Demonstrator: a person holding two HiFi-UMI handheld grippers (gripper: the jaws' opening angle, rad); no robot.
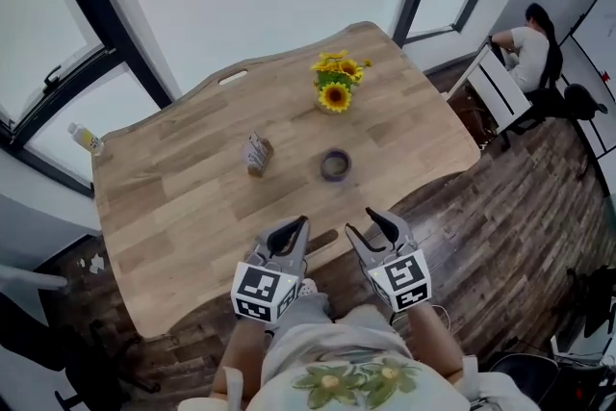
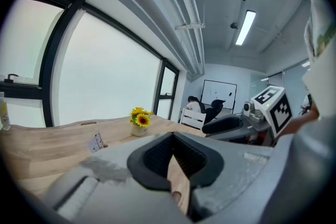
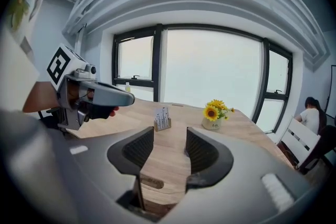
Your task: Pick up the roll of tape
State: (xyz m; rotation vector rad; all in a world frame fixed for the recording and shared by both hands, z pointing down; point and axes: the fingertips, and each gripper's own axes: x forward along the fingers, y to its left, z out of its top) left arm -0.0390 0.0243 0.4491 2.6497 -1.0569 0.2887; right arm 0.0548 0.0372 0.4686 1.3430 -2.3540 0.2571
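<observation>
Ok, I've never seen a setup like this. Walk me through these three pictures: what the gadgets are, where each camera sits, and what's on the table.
There is no robot here. A person holds a tool with a two-jaw claw in each hand. The top-down picture comes from a camera on the person's head. It shows the left claw and the right claw at the near edge of a wooden table. The black-and-white squares are marker cubes fixed to the tools. The other two pictures each come from a camera riding on one claw and looking along its jaws.

On the table are a roll of tape, a pot of sunflowers and a small card stand. A bottle stands off the table, at the left.

Nothing is held. The left claw's jaws meet at the tips, the right claw's stand apart, and both are empty.
</observation>
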